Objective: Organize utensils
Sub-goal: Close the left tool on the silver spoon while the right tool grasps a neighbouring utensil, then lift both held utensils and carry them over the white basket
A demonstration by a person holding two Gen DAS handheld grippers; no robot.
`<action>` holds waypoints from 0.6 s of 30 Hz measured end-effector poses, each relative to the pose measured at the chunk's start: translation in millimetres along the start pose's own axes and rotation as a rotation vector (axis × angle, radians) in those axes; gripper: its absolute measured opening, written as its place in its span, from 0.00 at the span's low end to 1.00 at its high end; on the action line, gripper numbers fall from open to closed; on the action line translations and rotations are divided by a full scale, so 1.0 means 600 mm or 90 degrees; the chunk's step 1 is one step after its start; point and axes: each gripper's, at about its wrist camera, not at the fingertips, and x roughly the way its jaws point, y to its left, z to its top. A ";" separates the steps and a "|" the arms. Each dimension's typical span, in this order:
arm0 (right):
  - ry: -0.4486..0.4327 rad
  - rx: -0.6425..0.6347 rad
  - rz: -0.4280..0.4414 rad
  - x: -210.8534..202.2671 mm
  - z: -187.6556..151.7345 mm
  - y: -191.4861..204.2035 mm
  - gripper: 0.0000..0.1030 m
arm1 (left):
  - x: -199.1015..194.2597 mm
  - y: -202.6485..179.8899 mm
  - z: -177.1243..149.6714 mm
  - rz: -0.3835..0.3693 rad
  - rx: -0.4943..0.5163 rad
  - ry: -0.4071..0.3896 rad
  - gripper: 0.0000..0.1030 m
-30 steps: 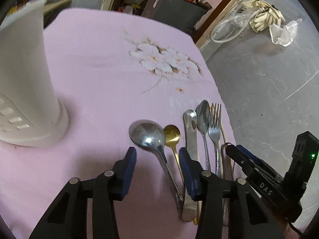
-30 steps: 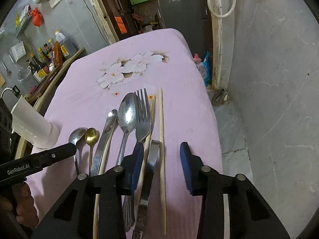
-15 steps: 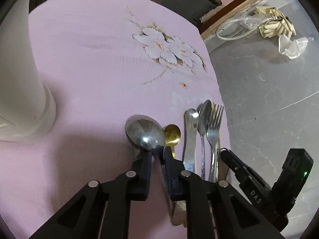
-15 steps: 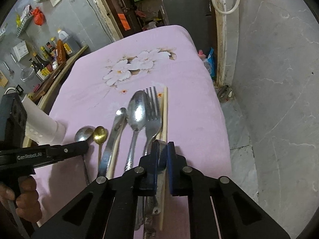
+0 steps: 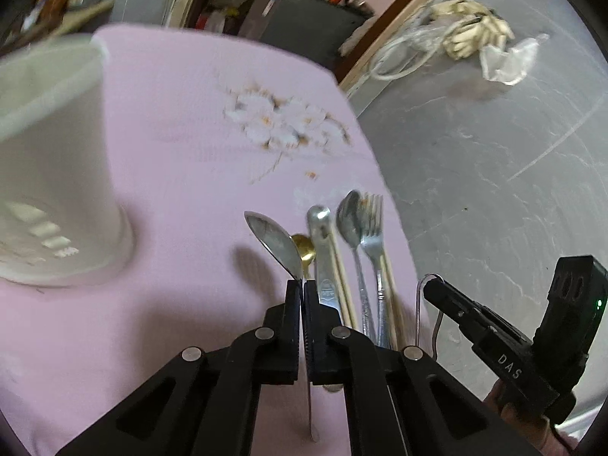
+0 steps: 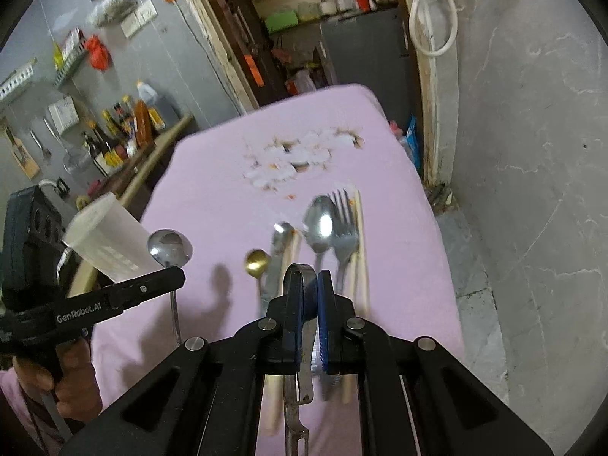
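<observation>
Both hands are at work on the row of cutlery lying side by side on the pink cloth (image 5: 182,159) of the worktop, handles toward the person, which makes each piece easy to pinch from the near end. The left tongs (image 5: 303,285) are squeezed right down on the neck of the big spoon (image 5: 275,241), and its bowl is tipped up on edge, clear of the cloth, with a shadow beneath it. From the right camera that spoon (image 6: 169,247) hangs in the air beside the white holder (image 6: 110,243), which I'd judge is where it's headed. The right tongs (image 6: 311,285) are nearly closed too, clamped on a flat metal tool (image 6: 298,387); what it is I can't say, perhaps a peeler or opener, and its rounded end pokes up between the pads. Left lying on the cloth: the small gold spoon (image 6: 257,260), a butter knife (image 5: 325,254), another spoon (image 6: 321,228), a fork (image 6: 344,228) and chopsticks (image 6: 361,250). The holder stands upright, well to the left of the row.
</observation>
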 end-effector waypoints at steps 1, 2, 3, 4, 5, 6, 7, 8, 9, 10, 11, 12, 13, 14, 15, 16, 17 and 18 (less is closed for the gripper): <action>-0.010 0.004 0.000 -0.009 0.000 0.006 0.06 | -0.017 -0.004 0.001 -0.002 0.015 -0.015 0.02; -0.021 0.007 0.001 -0.018 0.002 0.014 0.06 | -0.031 -0.007 0.003 -0.003 0.030 -0.029 0.02; -0.037 0.007 0.000 -0.030 0.005 0.027 0.06 | -0.046 -0.009 0.004 -0.004 0.043 -0.040 0.02; -0.049 0.005 -0.001 -0.039 0.008 0.037 0.06 | -0.065 -0.012 0.007 -0.005 0.059 -0.057 0.02; -0.061 0.006 -0.001 -0.047 0.012 0.046 0.06 | -0.081 -0.012 0.012 -0.006 0.069 -0.071 0.02; -0.078 0.006 0.002 -0.058 0.017 0.059 0.06 | -0.095 -0.012 0.017 -0.007 0.073 -0.081 0.02; -0.092 0.005 0.006 -0.068 0.022 0.072 0.06 | -0.108 -0.013 0.022 -0.008 0.074 -0.092 0.02; -0.109 0.002 0.011 -0.076 0.030 0.089 0.06 | -0.133 -0.009 0.031 -0.013 0.070 -0.110 0.02; -0.121 -0.001 0.017 -0.083 0.037 0.101 0.06 | -0.150 -0.005 0.038 -0.017 0.067 -0.123 0.02; -0.137 -0.006 0.027 -0.089 0.047 0.118 0.06 | -0.166 -0.002 0.045 -0.019 0.066 -0.138 0.02; -0.151 -0.013 0.037 -0.094 0.057 0.136 0.06 | -0.190 0.004 0.054 -0.019 0.066 -0.157 0.02; -0.161 -0.019 0.045 -0.099 0.063 0.153 0.07 | -0.203 0.008 0.061 -0.019 0.066 -0.170 0.02; -0.173 -0.026 0.058 -0.101 0.073 0.172 0.07 | -0.221 0.015 0.071 -0.018 0.065 -0.186 0.02; -0.185 -0.032 0.071 -0.103 0.084 0.189 0.07 | -0.233 0.021 0.078 -0.017 0.063 -0.197 0.02; -0.202 -0.037 0.090 -0.102 0.099 0.209 0.06 | -0.249 0.031 0.090 -0.015 0.058 -0.214 0.02; -0.214 -0.039 0.102 -0.103 0.108 0.223 0.06 | -0.262 0.039 0.097 -0.013 0.054 -0.227 0.02; -0.227 -0.042 0.115 -0.101 0.120 0.240 0.06 | -0.283 0.055 0.110 -0.009 0.047 -0.247 0.02; -0.241 -0.044 0.126 -0.098 0.131 0.257 0.06 | -0.295 0.065 0.115 -0.004 0.044 -0.260 0.02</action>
